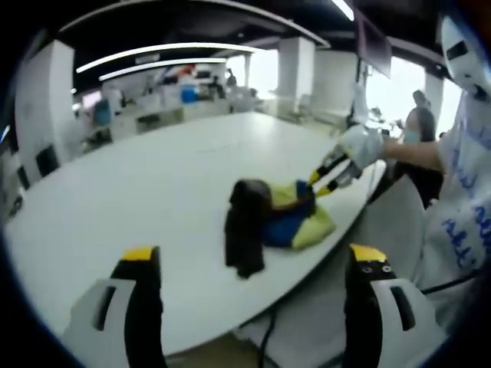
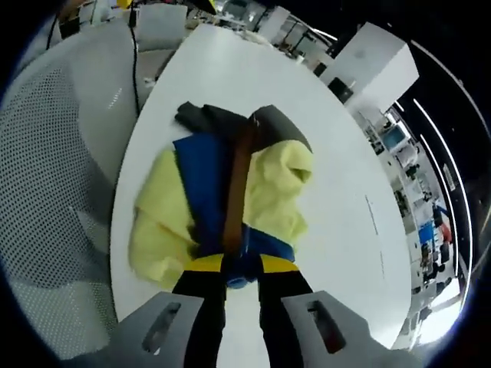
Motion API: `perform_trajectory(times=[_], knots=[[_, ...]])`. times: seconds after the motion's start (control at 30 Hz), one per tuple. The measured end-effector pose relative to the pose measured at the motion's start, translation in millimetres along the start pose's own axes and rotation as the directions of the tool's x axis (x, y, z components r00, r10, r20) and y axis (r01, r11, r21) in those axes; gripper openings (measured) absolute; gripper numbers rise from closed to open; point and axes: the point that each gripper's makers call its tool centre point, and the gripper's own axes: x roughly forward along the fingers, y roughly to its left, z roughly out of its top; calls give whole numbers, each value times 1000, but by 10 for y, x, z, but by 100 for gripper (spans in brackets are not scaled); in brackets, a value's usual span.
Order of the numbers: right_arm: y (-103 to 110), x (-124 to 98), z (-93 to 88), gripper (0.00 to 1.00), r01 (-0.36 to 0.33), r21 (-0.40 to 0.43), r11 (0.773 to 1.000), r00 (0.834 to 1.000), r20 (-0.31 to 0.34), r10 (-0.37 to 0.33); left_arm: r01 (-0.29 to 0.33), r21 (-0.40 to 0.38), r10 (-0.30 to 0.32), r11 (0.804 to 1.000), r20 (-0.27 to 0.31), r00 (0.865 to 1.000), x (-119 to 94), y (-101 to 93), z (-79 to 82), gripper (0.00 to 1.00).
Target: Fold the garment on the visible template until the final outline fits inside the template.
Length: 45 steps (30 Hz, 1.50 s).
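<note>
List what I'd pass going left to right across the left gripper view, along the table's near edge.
Left claw yellow-tipped finger → dark part of the garment → its blue and yellow part → right claw gripping the garment → person's white-gloved hand → person's white sleeve.

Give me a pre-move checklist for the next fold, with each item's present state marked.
1. Right gripper has hold of the garment: ok, its jaws stand nearly shut on the blue edge.
2. Left gripper free for a second grasp: ok, jaws wide apart, nothing between them, short of the cloth.
3. Garment lying flat: not ok, it sits bunched in a yellow, blue and dark heap.
4. Garment fully on the table: ok, though close to the near edge.
5. Template visible under the garment: cannot tell, no outline shows on the white top.
</note>
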Motion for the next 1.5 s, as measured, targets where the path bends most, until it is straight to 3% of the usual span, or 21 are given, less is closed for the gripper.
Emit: perform_trajectory(times=[0.03,0.2,0.27,0.47,0.83,1.0,1.5], knots=[[-11,7,26,15,4,-48,999,1000,13,-4,-2,-1,2,1000,-2,1000,0,4,-6,95],[-11,26,12,15,19,-95,995,1000,16,-18,-9,1,9,1000,-4,1000,-2,20,-22,95],[3,26,35,14,24,-152,988,999,29,-20,-9,-3,9,1000,-4,1000,-2,27,-26,95],[34,54,25,13,16,-182,983,999,38,-9,-6,0,6,1000,-10,1000,8,28,-39,95],[82,130,22,10,-3,-202,979,999,34,10,0,1,0,1000,-16,1000,26,19,-55,94],[71,99,19,9,4,-183,983,999,41,3,-2,67,2,998,-12,1000,37,33,-38,90],[13,11,71,4,34,-165,986,998,64,-23,7,122,-5,993,-19,1000,94,50,-1,81]])
